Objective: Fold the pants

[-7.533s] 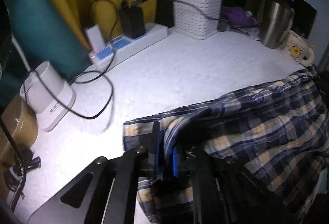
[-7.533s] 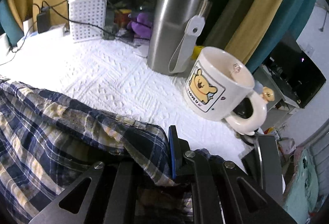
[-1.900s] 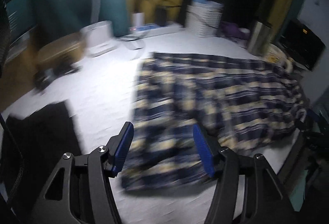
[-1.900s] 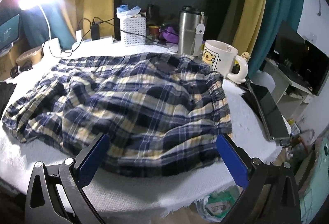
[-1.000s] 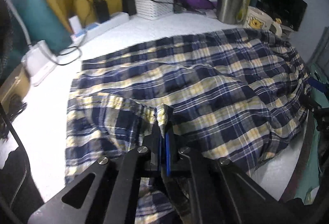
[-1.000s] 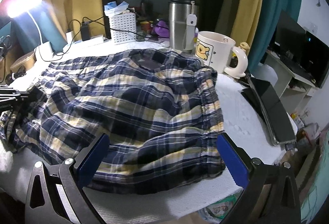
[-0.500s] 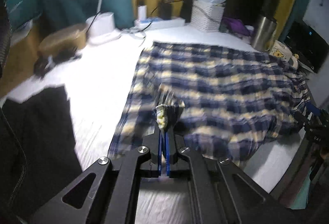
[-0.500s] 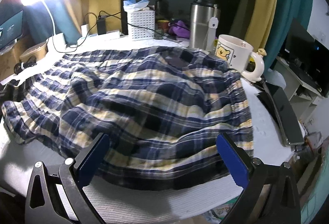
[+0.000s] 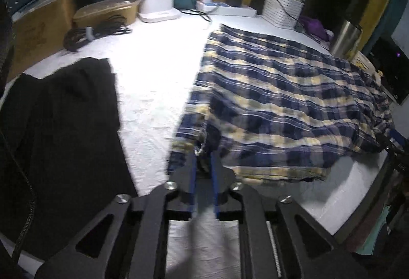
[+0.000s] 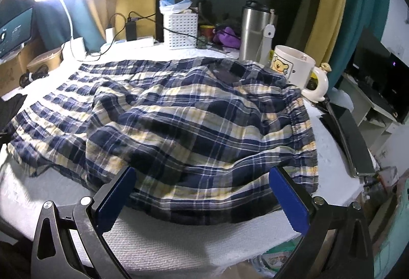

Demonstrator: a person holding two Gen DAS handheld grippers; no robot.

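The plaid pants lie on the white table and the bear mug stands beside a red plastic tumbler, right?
Not quite: the tumbler is bare stainless steel, not red plastic, as the right wrist view shows. The cream bear mug does stand beside it, by the navy-and-yellow plaid pants.

My right claw (image 10: 202, 192), jaws wide, hovers over rumpled plaid pants (image 10: 179, 120) on the white surface (image 10: 166, 253); mug (image 10: 294, 69) behind.

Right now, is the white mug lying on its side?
No, the white mug stands upright, open side up, beside the steel flask at the edge of the plaid pants.
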